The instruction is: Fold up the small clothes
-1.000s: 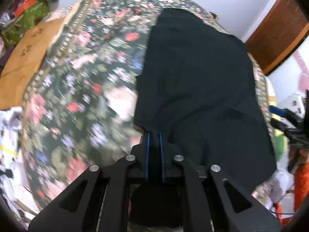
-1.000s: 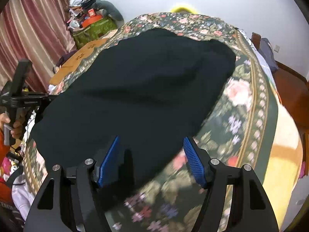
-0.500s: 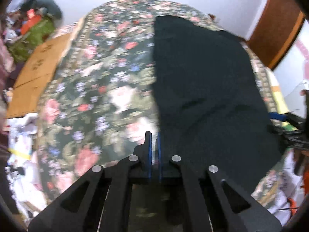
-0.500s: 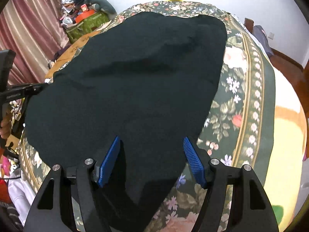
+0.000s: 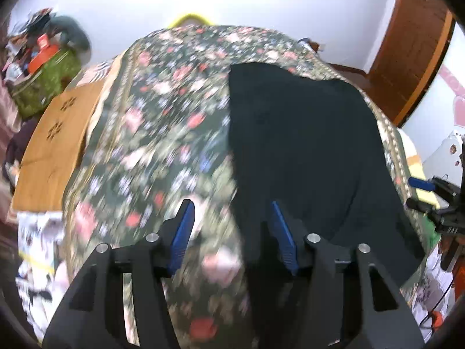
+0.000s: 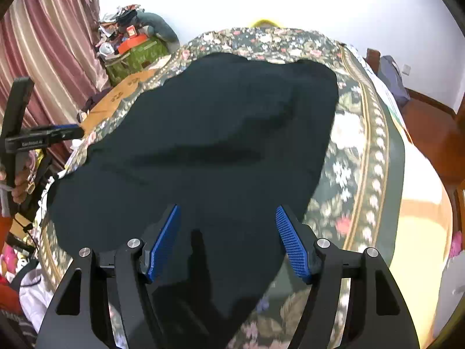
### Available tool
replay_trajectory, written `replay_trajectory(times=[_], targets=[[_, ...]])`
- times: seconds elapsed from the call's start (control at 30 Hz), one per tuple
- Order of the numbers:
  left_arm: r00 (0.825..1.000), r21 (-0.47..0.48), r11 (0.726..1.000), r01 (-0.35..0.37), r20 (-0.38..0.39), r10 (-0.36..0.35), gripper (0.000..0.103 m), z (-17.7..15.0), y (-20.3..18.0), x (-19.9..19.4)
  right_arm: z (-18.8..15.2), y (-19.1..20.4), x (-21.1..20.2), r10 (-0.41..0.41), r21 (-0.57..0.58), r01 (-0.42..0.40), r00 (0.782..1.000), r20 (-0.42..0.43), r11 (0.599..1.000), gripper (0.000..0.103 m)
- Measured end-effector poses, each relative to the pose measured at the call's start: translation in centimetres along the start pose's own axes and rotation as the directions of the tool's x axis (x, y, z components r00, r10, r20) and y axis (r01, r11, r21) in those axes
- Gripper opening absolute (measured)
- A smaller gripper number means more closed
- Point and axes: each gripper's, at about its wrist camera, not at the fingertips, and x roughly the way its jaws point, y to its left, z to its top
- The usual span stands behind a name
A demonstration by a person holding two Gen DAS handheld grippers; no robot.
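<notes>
A black garment (image 5: 308, 151) lies spread flat on the floral bedspread (image 5: 162, 133); it also fills the middle of the right wrist view (image 6: 221, 151). My left gripper (image 5: 232, 226) is open and empty, held above the garment's left edge. My right gripper (image 6: 228, 229) is open and empty, above the garment's near end. The right gripper's blue tip (image 5: 421, 183) shows at the far right of the left wrist view, and the left gripper (image 6: 43, 136) shows at the left of the right wrist view.
The bedspread (image 6: 360, 157) shows bare to the garment's right. A wooden board (image 5: 55, 148) lies beside the bed on the left. A green bag with clutter (image 6: 136, 55) stands by the striped curtain (image 6: 46, 43). A brown door (image 5: 412, 46) is at the right.
My left gripper has let go of the garment's edge and opened wide, and the garment now lies flat. The right gripper stayed open and drew back a little.
</notes>
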Motion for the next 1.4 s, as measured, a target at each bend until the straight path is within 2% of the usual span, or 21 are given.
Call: replay_trajectory(times=[0.1,0.23,0.3,0.33,0.37,0.4,0.53,0.6,0.63,0.67,0.77,0.83,0.9,0.93,1.0,1.03,1.07,1.17,1.27,1.4], targets=[[0.999,-0.014,0.999,0.029,-0.029,-0.029,0.054,2.2,-0.4,2.7,0.2,-0.4,1.4,0.0,0.009,0.0,1.0,-0.012,1.0,0.064],[0.99,-0.051,0.997,0.058,-0.124,-0.064,0.054,4.2,-0.2,7.9,-0.5,-0.6,3.2,0.008,0.016,-0.007,0.999,-0.052,1.0,0.064],[0.986,-0.056,0.995,0.083,-0.143,-0.091,0.048,4.5,0.0,9.3,-1.0,-0.8,3.7,0.018,0.025,-0.017,0.998,-0.063,1.0,0.064],[0.985,-0.058,0.993,0.104,-0.133,-0.111,0.035,4.6,0.0,9.4,-1.2,-0.9,3.7,0.029,0.037,-0.027,0.998,-0.053,0.999,0.064],[0.983,-0.062,0.99,0.127,-0.127,-0.135,0.028,4.7,0.1,9.5,-1.3,-1.0,3.6,0.036,0.047,-0.033,0.998,-0.05,0.998,0.064],[0.983,-0.065,0.989,0.131,-0.124,-0.138,0.028,4.6,0.2,9.6,-1.4,-1.2,3.5,0.038,0.053,-0.035,0.998,-0.052,0.998,0.064],[0.993,-0.041,0.997,0.071,-0.091,-0.075,0.029,4.1,0.1,9.3,-2.1,-1.4,2.9,0.033,0.06,-0.03,0.998,-0.051,0.998,0.064],[0.996,-0.026,0.998,-0.057,-0.063,0.056,0.026,3.7,0.3,8.7,-2.5,-1.9,2.4,0.032,0.071,-0.028,0.998,-0.053,0.997,0.064],[0.99,-0.013,0.992,-0.129,-0.06,0.128,0.02,3.5,0.6,8.6,-2.8,-2.1,2.2,0.026,0.072,-0.022,0.998,-0.054,0.997,0.064],[0.985,-0.001,0.987,-0.16,-0.069,0.16,0.019,3.2,0.9,8.7,-3.0,-2.2,1.9,0.016,0.07,-0.011,0.998,-0.059,0.997,0.064],[0.98,0.005,0.987,-0.163,-0.114,0.163,0.019,1.9,2.5,8.3,-3.3,-2.7,1.3,-0.003,0.076,0.009,0.996,-0.085,0.997,0.064],[0.981,0.003,0.986,-0.169,-0.095,0.169,0.019,1.0,3.3,6.6,-3.5,-2.9,0.6,-0.027,0.072,0.034,0.995,-0.096,0.997,0.064],[0.987,-0.015,0.989,-0.145,-0.067,0.143,0.021,0.3,4.1,4.3,-3.6,-3.1,-0.3,-0.056,0.068,0.063,0.993,-0.102,0.996,0.064],[0.99,-0.025,0.992,-0.127,-0.057,0.125,0.025,0.0,4.4,3.2,-3.6,-3.2,-0.8,-0.055,0.075,0.063,0.994,-0.096,0.995,0.064],[0.994,-0.041,0.994,-0.101,-0.04,0.099,0.042,-0.7,4.5,1.0,-3.7,-3.3,-2.0,-0.048,0.094,0.055,0.996,-0.077,0.994,0.064],[0.995,-0.044,0.995,-0.092,-0.031,0.09,0.054,-1.0,4.5,0.2,-3.8,-3.3,-2.6,-0.05,0.096,0.057,0.996,-0.067,0.994,0.064],[0.997,-0.044,0.996,-0.079,-0.018,0.078,0.06,-1.5,4.2,-0.8,-3.8,-3.1,-3.2,-0.056,0.091,0.061,0.997,-0.058,0.994,0.064],[0.999,-0.028,0.999,-0.033,-0.016,0.033,0.064,-2.8,3.0,-2.4,-4.2,-2.4,-4.4,-0.054,0.079,0.057,0.998,-0.041,0.995,0.064],[0.999,-0.016,1.0,0.021,-0.046,-0.022,0.069,-4.6,1.4,-2.8,-4.6,-1.9,-4.4,-0.037,0.081,0.041,0.998,-0.049,0.996,0.064],[0.992,-0.026,0.997,0.072,-0.099,-0.074,0.069,-6.5,0.2,-2.1,-5.4,-1.8,-3.4,0.0,0.112,0.009,0.997,-0.075,0.994,0.064]])
